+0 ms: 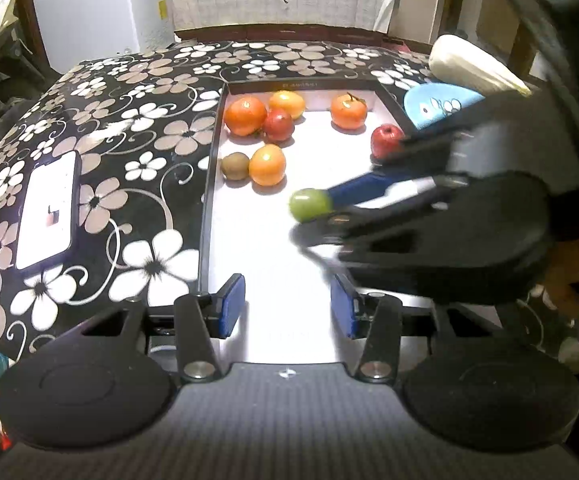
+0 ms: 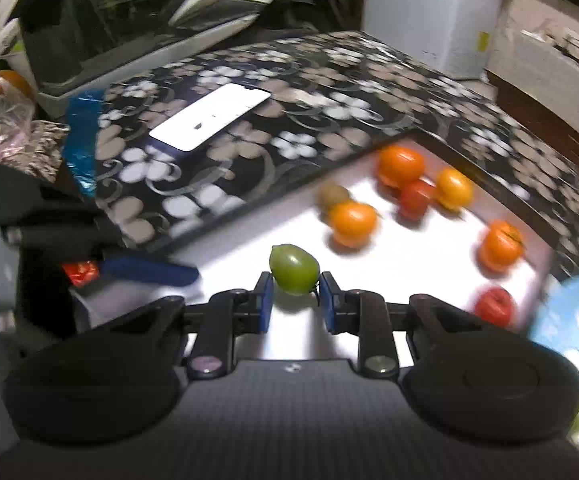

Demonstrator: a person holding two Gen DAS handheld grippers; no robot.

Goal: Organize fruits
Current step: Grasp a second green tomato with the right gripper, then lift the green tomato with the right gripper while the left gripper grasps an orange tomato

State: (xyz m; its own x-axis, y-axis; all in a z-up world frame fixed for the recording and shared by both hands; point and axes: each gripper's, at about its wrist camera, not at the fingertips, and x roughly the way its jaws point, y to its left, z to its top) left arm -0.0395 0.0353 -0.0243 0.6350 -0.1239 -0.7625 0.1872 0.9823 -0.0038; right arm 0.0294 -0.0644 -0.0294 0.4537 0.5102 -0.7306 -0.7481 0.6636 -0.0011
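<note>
Eight fruits lie in what we can see, and only one of them is in a grip. The small green round fruit (image 2: 294, 269) sits between the blue pads of the right gripper (image 2: 294, 300), just above the white surface of the black-framed tray (image 1: 209, 184). The pads press on both its sides, so we judge that the jaws are closed on it.

The other seven are loose on the tray: a large orange fruit (image 1: 246, 116), a second orange one (image 1: 287, 104) behind it, a dark red fruit (image 1: 278, 125) touching the large one, a brown fuzzy kiwi (image 1: 235, 166) just beside another orange fruit (image 1: 267, 165), an orange fruit with a stem (image 1: 348, 111) alone near the far edge, and a red apple (image 1: 385, 140) at the right side.

We judge the task to be at an early stage. The light blue patterned plate (image 1: 437, 106) beside the tray may be the target, but no fruit is visible on it.

The left gripper (image 1: 287, 306) hangs over the near edge of the tray, its jaws partly open and with nothing between them.

The left wrist view shows the right gripper from the side and a white oblong object (image 1: 469, 66) behind the plate; the right wrist view does not. The right wrist view alone shows the pads against the green fruit. Both show a lit white phone (image 1: 47, 210) on the black flowered tablecloth (image 1: 141, 112).
</note>
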